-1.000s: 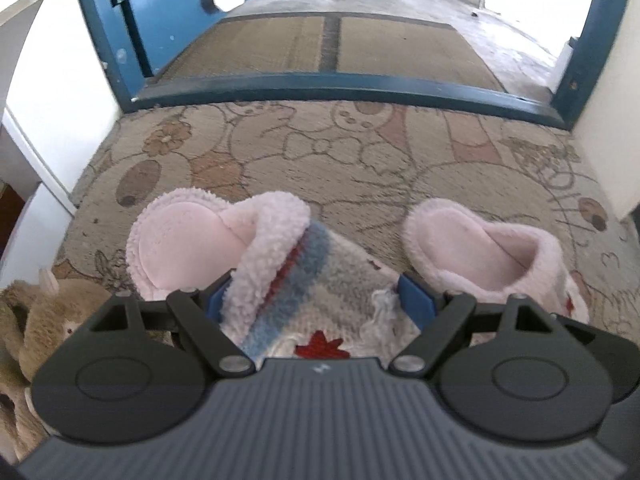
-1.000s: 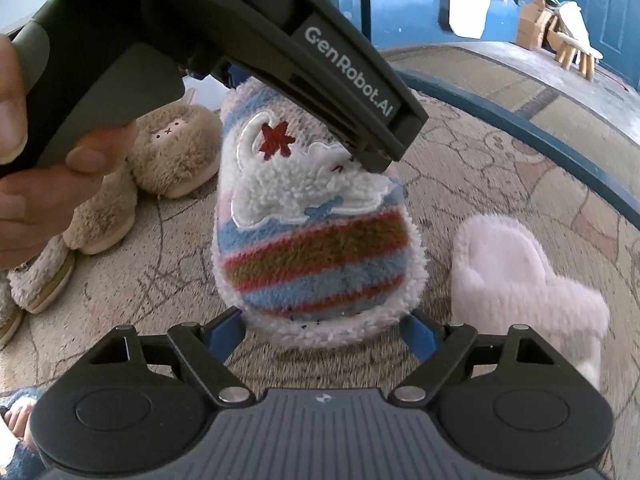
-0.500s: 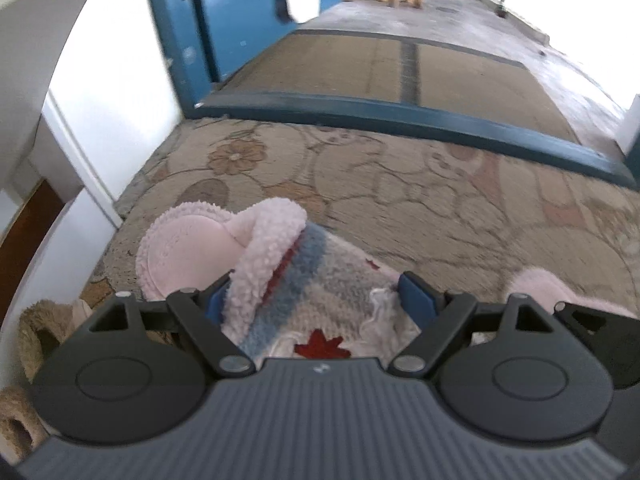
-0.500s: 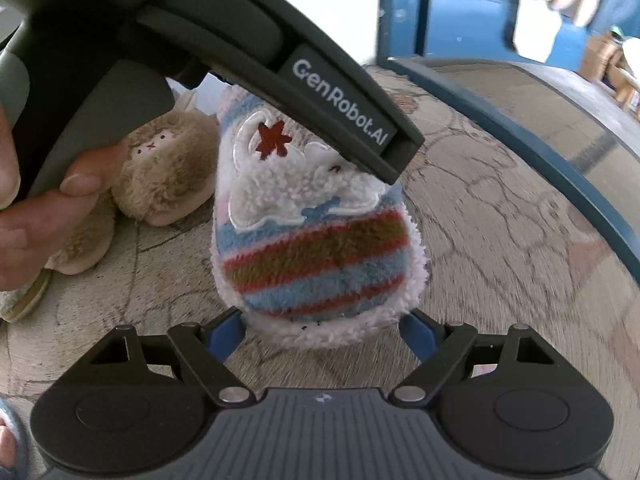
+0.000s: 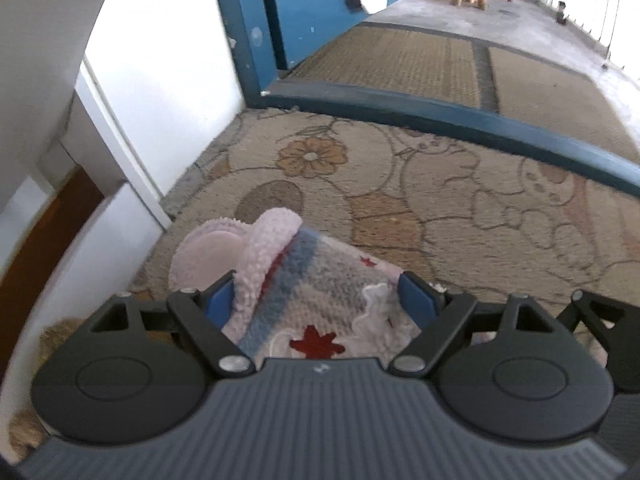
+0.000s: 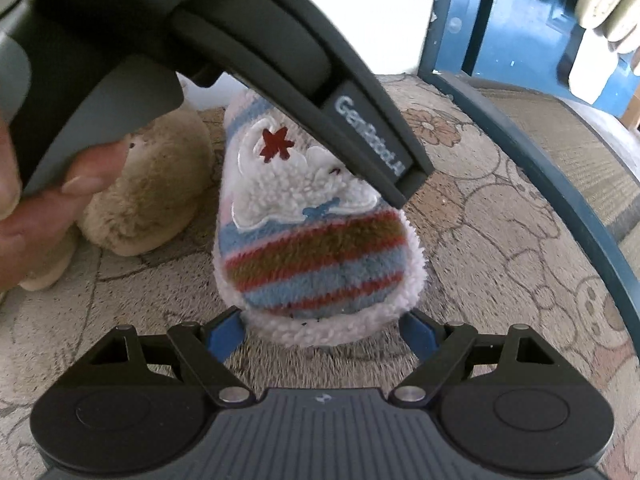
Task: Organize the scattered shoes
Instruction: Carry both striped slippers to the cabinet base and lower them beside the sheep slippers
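A fluffy striped slipper [image 5: 320, 296] with a red star and a pink lining hangs just above the patterned rug [image 5: 440, 200], its heel pointing away in the left wrist view. My left gripper [image 5: 316, 300] is shut on its middle, a blue pad on each side. In the right wrist view the slipper's toe [image 6: 316, 256] sits between the blue pads of my right gripper [image 6: 322, 332], which is shut on it. The left gripper's black body [image 6: 280, 60] slants over the slipper there, with a person's hand [image 6: 36, 216] on its handle.
Beige plush slippers [image 6: 152, 200] lie on the rug just left of the striped one, against a white wall and cabinet [image 5: 120, 220]. A blue door threshold [image 5: 440, 116] bounds the rug's far side, with a woven mat and a blue door behind it.
Both grippers have carried the striped slipper to the left, toward the white wall and the beige slippers. The pink slipper has slid out of both views on the right.
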A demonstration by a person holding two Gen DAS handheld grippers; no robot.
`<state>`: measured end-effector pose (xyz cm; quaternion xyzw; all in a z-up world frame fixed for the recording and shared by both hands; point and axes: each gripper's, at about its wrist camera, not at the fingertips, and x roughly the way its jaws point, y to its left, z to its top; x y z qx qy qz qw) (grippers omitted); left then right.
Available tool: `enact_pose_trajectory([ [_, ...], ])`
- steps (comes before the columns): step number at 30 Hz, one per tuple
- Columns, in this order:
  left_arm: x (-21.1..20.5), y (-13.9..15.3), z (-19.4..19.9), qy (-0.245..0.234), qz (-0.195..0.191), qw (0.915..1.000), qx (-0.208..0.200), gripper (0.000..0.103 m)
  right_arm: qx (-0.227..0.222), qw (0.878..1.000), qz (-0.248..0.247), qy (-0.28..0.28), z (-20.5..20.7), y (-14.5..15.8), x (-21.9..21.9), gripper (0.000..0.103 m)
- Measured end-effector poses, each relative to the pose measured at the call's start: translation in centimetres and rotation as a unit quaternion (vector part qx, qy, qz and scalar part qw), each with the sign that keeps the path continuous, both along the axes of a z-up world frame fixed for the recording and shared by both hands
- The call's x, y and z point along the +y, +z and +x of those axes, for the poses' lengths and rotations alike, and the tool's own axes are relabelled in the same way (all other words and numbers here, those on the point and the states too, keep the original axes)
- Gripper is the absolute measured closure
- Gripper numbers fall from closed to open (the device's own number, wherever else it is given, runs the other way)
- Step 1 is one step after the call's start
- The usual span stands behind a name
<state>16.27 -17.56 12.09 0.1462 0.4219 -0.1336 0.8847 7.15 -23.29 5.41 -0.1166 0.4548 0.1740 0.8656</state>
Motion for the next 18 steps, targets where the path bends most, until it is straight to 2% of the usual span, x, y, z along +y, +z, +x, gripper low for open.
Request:
enact_pose_trajectory([
  [4,0.4,-0.3,0.4,0.013,0.016,0.9997,-0.011,0.018,-0.026,1.0,-0.011,0.011,0.3,-1.0,1.0,0.018],
  [10,1.6,-0.1,1.1,0.047,0.016,0.9986,-0.02,0.017,-0.043,0.998,-0.027,0.037,1.6,-1.3,1.8,0.017],
  [14,1.5,-0.2,1.7,0.037,0.027,0.9989,-0.015,0.011,-0.024,0.998,-0.036,0.045,2.7,-1.4,1.6,0.016],
  [18,1.0,-1.1,0.9,0.023,0.051,0.9984,-0.008,0.003,-0.034,0.998,-0.035,0.029,2.5,-0.7,1.1,0.015],
])
